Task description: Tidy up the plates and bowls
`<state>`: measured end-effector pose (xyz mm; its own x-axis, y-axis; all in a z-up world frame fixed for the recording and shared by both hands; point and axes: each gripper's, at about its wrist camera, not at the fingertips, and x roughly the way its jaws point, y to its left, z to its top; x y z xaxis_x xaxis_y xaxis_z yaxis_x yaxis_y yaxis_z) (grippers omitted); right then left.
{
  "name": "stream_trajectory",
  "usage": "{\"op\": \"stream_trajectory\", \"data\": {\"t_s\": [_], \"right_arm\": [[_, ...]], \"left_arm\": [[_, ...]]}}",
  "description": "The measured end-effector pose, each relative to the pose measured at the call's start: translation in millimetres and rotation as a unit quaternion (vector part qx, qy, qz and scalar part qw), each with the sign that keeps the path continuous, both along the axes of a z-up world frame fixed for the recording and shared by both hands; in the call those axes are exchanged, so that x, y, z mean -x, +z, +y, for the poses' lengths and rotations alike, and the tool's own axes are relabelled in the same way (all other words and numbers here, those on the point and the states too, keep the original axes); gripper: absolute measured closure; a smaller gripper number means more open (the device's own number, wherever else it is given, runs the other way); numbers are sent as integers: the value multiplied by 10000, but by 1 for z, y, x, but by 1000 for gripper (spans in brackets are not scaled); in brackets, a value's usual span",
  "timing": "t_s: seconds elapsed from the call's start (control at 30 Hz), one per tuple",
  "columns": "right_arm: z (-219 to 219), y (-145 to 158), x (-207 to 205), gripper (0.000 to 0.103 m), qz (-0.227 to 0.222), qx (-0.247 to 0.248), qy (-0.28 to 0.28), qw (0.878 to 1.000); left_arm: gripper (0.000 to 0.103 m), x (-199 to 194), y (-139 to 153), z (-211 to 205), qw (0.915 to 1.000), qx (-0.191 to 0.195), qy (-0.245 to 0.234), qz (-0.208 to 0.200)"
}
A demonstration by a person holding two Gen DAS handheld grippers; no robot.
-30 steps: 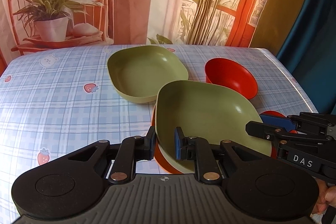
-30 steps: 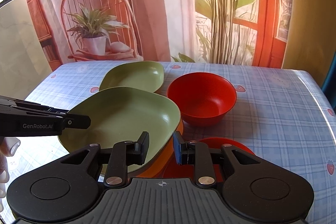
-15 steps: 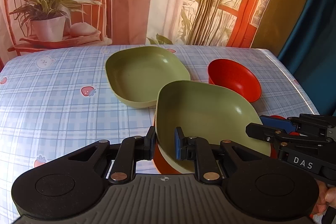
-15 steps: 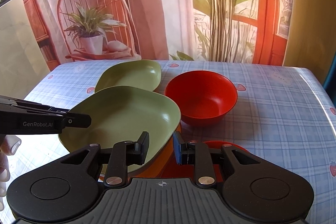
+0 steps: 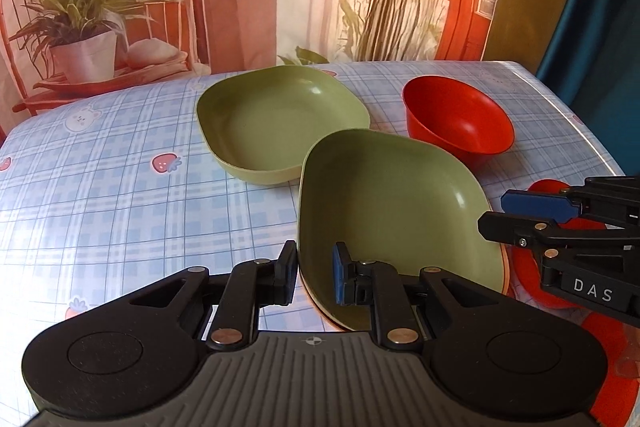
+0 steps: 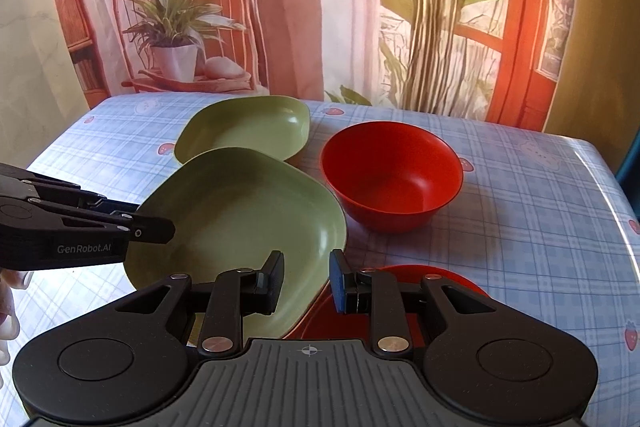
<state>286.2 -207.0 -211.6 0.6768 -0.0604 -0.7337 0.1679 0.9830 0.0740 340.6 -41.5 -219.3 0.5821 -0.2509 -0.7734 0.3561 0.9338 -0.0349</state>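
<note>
A near green square plate (image 5: 392, 211) sits on an orange plate whose rim shows under it; it also shows in the right wrist view (image 6: 240, 223). My left gripper (image 5: 314, 277) straddles its near left rim, jaws slightly apart. My right gripper (image 6: 306, 283) straddles its right rim, jaws slightly apart. A second green plate (image 5: 280, 123) lies farther back. A red bowl (image 6: 392, 175) stands to the right. A red dish (image 6: 432, 279) lies under my right gripper.
The table (image 5: 100, 195) has a blue checked cloth with strawberry prints. A printed backdrop with a chair and plants hangs behind the far edge. The table's right edge (image 6: 608, 179) is close to the red bowl.
Both grippers' jaws have opened slightly around the plate's rim. The near green plate sits lower on the orange plate, with less of the orange showing.
</note>
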Motion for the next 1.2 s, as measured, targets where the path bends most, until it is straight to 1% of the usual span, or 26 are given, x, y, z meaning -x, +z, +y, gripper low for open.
{"op": "stream_trajectory", "data": {"t_s": [0.2, 0.3, 0.47, 0.6, 0.67, 0.73, 0.87, 0.97, 1.03, 1.13, 1.2], "right_arm": [[3, 0, 1, 80, 4, 32, 43, 10000], [3, 1, 2, 80, -6, 28, 39, 10000], [1, 8, 1, 79, -80, -9, 72, 9999], [2, 20, -4, 79, -213, -6, 184, 9996], [0, 27, -10, 79, -273, -5, 242, 9993], [-2, 35, -19, 79, -324, -6, 283, 9991], [-10, 48, -42, 79, -428, -78, 341, 9985], [-13, 53, -66, 79, -449, 23, 413, 9981], [-16, 50, -85, 79, -424, 73, 454, 9980], [-22, 35, -114, 79, -258, 41, 397, 9989], [-25, 23, -130, 79, -126, 69, 361, 9992]], "left_arm": [[85, 1, 1, 1, 10000, 57, 29, 23], [85, 2, 2, 4, 9998, 156, 90, 36], [85, 1, 10, 16, 9986, 438, 277, 44], [85, -6, 24, 26, 9962, 715, 506, -10], [85, -11, 31, 31, 9950, 789, 607, -62], [85, -19, 39, 34, 9942, 825, 677, -149], [85, -39, 51, 37, 9939, 699, 792, -320], [85, -59, 51, 45, 9911, 714, 1073, -342], [85, -71, 45, 46, 9885, 589, 1360, -298], [85, -88, 30, 51, 9847, 753, 1569, -12], [85, -95, 20, 50, 9842, 732, 1611, 94]]}}
